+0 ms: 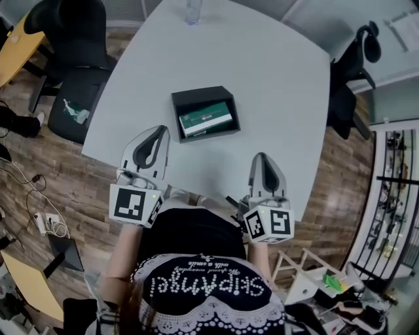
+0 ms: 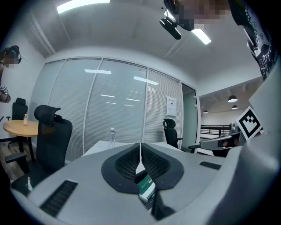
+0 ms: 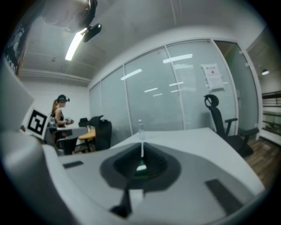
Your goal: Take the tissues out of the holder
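- Clenched, empty: left gripper (image 1: 159,129), right gripper (image 1: 260,157), both short of holder (image 1: 176,112).
- Risk of shoving tissues (image 1: 206,118) if not opened first.
- Risk of dragging unpinned holder along.

bottle (image 1: 192,10) half beyond top edge

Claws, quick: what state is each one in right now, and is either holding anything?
Left claw: closed, holding nothing.
Right claw: closed, holding nothing.
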